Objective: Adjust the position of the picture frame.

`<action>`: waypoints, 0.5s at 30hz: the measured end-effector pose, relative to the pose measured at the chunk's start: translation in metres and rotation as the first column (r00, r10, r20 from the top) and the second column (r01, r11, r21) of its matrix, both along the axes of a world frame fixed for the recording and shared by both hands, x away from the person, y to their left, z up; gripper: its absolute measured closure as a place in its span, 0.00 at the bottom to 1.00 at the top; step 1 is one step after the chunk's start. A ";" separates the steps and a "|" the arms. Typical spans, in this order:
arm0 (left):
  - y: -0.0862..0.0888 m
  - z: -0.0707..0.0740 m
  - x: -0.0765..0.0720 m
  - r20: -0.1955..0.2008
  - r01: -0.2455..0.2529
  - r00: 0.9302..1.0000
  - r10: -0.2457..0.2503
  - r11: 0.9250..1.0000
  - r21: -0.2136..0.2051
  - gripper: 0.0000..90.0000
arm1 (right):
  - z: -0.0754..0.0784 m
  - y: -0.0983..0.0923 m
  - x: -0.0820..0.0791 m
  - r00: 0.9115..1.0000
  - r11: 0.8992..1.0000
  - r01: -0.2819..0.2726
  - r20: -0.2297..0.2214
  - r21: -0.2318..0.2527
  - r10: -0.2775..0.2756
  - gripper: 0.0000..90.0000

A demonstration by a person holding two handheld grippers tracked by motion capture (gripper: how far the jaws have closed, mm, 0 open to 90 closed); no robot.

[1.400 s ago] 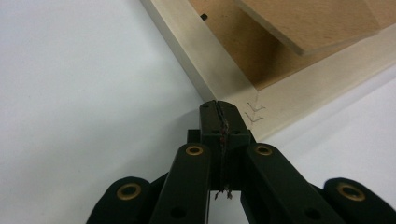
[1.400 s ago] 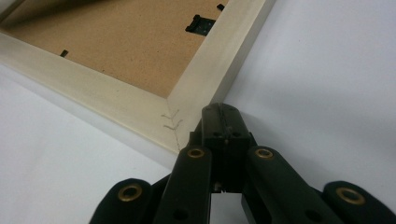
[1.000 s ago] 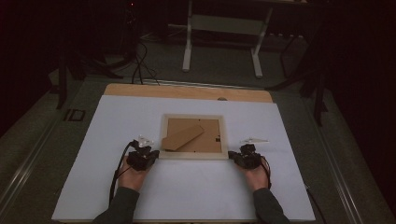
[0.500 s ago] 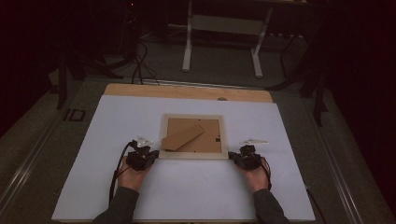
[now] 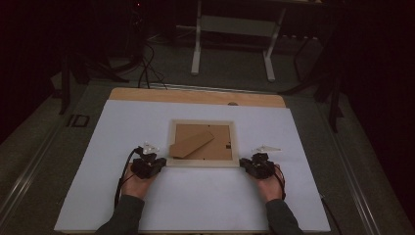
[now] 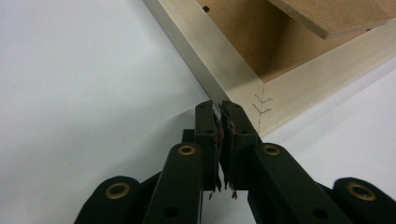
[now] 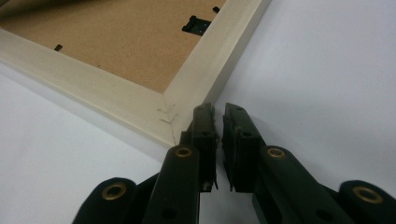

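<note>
Picture frame (image 6: 233, 70) cut by top and right edges in left gripper view; stand flap (image 6: 327, 16) cropped at top. Same frame cut by top and left edges in right gripper view; black clip (image 7: 195, 24) too small to read. Forearms cropped at bottom edge in high view. Table legs (image 5: 196, 49) at far side lost in darkness. Small dark mark on floor (image 5: 77, 121) left of table unreadable.

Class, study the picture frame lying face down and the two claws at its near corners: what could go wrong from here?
1. Each claw, left claw and right claw, has just been opening, nothing between the jaws; they meet only a corner of the picture frame, so it may slide or twist.
2. The stand flap could catch or swing when lifted.
</note>
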State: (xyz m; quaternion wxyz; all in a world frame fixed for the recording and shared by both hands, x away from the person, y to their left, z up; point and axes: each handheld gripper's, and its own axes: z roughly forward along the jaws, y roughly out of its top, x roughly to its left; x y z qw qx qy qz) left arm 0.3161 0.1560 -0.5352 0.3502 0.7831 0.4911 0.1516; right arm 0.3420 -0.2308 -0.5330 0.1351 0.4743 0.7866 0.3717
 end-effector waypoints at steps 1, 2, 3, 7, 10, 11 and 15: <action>0.000 0.000 0.000 0.001 -0.001 1.000 0.001 1.000 0.000 0.95 | 0.001 -0.001 0.000 1.000 1.000 0.001 0.000 0.001 -0.001 0.91; 0.000 0.000 0.000 0.001 -0.001 1.000 0.001 1.000 0.000 0.94 | 0.001 -0.001 0.000 1.000 1.000 0.006 0.003 0.005 -0.006 0.89; 0.000 0.000 0.000 0.001 -0.001 1.000 0.001 1.000 0.002 0.94 | 0.002 -0.002 0.000 1.000 1.000 0.006 0.005 0.007 -0.006 0.88; 0.001 0.000 0.000 0.002 -0.001 1.000 0.001 1.000 -0.001 0.91 | 0.003 -0.003 0.000 1.000 1.000 0.004 0.014 0.012 -0.004 0.84; 0.001 0.001 0.000 0.006 -0.002 1.000 0.002 1.000 -0.001 0.90 | 0.004 -0.003 0.000 1.000 1.000 0.000 0.016 0.013 0.000 0.81; 0.001 0.002 0.001 0.008 -0.003 1.000 0.003 1.000 -0.001 0.90 | 0.003 -0.003 -0.001 1.000 1.000 -0.002 0.016 0.016 0.002 0.80; 0.001 0.003 0.001 0.010 -0.001 1.000 0.001 1.000 -0.003 0.90 | 0.003 -0.004 -0.001 1.000 1.000 -0.009 0.017 0.017 0.008 0.79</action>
